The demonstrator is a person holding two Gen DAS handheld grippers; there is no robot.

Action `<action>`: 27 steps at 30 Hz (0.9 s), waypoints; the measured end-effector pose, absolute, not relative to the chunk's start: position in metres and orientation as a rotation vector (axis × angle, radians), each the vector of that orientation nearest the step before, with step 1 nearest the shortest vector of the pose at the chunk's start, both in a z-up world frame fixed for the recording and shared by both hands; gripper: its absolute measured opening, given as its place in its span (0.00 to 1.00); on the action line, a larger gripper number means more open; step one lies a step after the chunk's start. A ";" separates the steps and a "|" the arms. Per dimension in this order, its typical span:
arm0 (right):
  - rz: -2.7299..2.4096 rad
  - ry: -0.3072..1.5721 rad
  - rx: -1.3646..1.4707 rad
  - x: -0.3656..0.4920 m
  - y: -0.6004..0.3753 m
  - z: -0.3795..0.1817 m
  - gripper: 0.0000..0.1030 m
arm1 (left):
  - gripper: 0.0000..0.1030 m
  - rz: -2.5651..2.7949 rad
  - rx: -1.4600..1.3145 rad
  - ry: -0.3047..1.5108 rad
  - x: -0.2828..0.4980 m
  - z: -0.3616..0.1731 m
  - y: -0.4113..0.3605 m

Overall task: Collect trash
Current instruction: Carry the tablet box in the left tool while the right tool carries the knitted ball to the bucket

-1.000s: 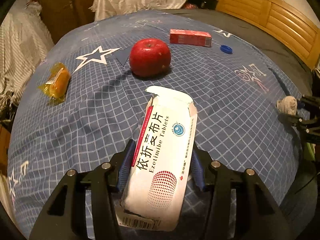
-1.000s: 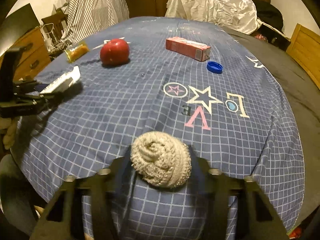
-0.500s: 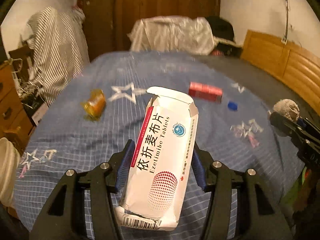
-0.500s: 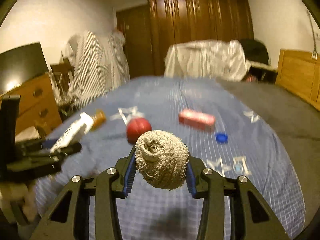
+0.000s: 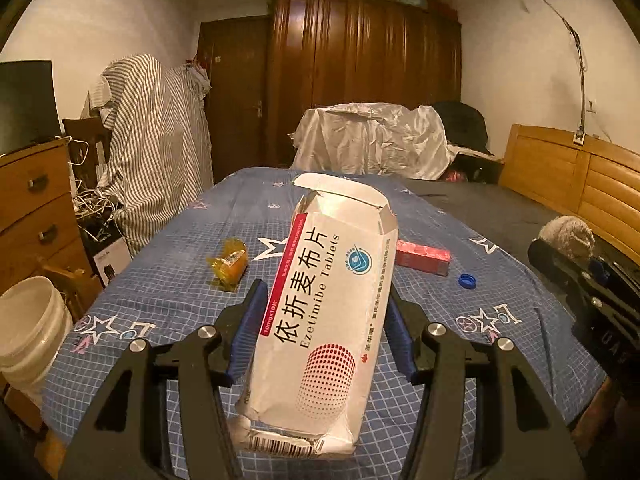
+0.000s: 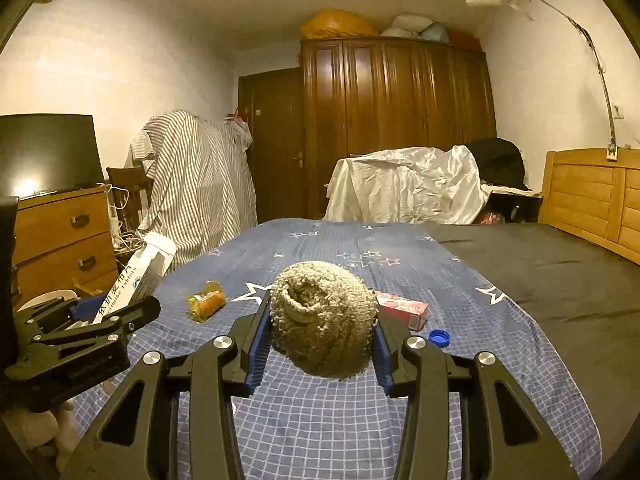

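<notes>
The white tablet box (image 5: pixel 320 312), printed "Ezetimibe Tablets", sits lengthwise between the 2 fingers of the left gripper (image 5: pixel 320 316), its torn-open flap pointing away from them and its barcode end nearest the camera. The blue pads (image 5: pixel 246 334) flank both long sides; the jaws have just been opening a little, yet the box is lifted clear of the bed, so the grip holds. The crumpled beige wad (image 6: pixel 322 318) fills the gap of the right gripper (image 6: pixel 320 332), whose fingers are drawn in and pinching it on both sides, also raised above the bed.

Beyond the left fingers, on the blue checked bedspread (image 5: pixel 168 280) with star prints, a yellow wrapped snack (image 5: pixel 228 266) lies to the left of the box's far end. To the right of it lie a red carton (image 5: pixel 424 256) and, nearer, a blue bottle cap (image 5: pixel 467 281). From the right wrist the same 3 things lie past the wad: snack on the left, carton and cap on the right.

A white bucket (image 5: pixel 28 328) stands off the bed's left edge, well left of the left fingers.
</notes>
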State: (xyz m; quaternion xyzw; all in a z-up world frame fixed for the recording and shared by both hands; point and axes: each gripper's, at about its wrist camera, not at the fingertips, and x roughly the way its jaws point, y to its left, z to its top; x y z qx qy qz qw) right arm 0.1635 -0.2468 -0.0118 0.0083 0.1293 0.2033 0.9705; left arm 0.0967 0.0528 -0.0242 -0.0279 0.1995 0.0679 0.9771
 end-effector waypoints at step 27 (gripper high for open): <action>0.620 0.231 -0.005 0.174 -0.175 0.025 0.43 | 0.52 0.317 -0.098 0.371 0.071 0.000 0.141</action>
